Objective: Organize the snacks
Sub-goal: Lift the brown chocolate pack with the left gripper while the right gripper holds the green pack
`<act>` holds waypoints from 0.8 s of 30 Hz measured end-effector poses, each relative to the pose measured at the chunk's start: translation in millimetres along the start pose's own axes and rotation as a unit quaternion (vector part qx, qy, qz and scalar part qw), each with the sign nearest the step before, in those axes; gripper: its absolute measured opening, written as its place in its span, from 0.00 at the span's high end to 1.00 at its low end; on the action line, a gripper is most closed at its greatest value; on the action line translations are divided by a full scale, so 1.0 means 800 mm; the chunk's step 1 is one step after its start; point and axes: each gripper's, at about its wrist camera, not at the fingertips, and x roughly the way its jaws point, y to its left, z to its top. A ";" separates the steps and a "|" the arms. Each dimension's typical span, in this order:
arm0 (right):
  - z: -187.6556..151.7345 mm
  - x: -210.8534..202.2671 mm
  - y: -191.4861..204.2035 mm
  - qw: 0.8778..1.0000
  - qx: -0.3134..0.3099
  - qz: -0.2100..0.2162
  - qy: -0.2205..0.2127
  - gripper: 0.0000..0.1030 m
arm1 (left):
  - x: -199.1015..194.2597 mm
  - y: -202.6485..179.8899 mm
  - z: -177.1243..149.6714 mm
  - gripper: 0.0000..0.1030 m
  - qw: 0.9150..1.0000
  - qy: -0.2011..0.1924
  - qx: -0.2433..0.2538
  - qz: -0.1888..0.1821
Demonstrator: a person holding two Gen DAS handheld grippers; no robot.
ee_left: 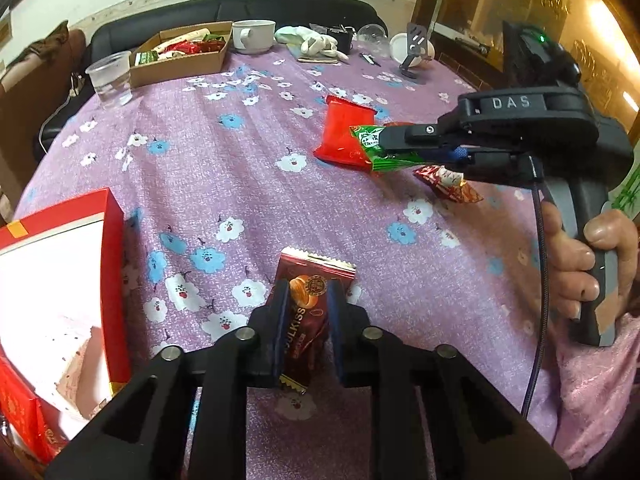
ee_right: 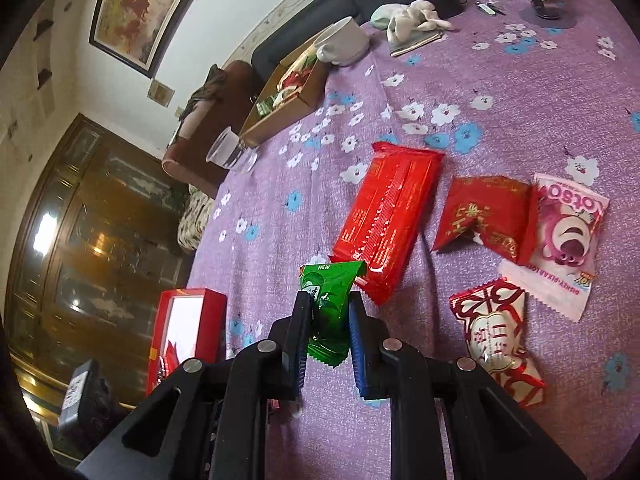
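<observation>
My left gripper [ee_left: 308,292] is shut on a dark brown chocolate snack packet [ee_left: 306,312] and holds it above the purple flowered tablecloth. My right gripper [ee_right: 330,300] is shut on a green snack packet [ee_right: 330,308]; it shows in the left wrist view [ee_left: 380,144] with the green packet [ee_left: 366,142] over a long red packet [ee_left: 342,132]. On the cloth lie the long red packet [ee_right: 386,216], a small red packet [ee_right: 482,216], a pink bear packet [ee_right: 568,232] and a red-and-white packet [ee_right: 496,332].
A red box [ee_left: 60,280] with a white inside stands open at the left, also in the right wrist view [ee_right: 184,332]. At the back stand a cardboard box of snacks [ee_left: 180,54], a plastic cup [ee_left: 110,76], a white mug [ee_left: 254,36], gloves [ee_left: 316,42] and a phone stand [ee_left: 416,52].
</observation>
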 end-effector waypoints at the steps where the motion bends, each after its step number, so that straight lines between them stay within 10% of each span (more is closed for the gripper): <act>1: 0.001 -0.001 -0.001 1.000 0.001 0.002 0.000 0.83 | 0.000 0.001 0.001 0.67 1.000 0.000 -0.003 -0.004; 4: 0.001 0.003 -0.003 1.000 0.005 -0.003 0.003 0.82 | 0.004 0.003 0.002 0.40 1.000 0.002 -0.008 0.002; 14: -0.001 0.013 -0.006 1.000 0.010 -0.018 0.013 0.82 | 0.016 -0.013 -0.006 0.40 0.999 0.030 0.037 0.021; 24: 0.000 0.014 -0.004 1.000 0.011 -0.012 0.011 0.82 | 0.015 -0.014 -0.012 0.70 0.998 0.014 0.047 0.033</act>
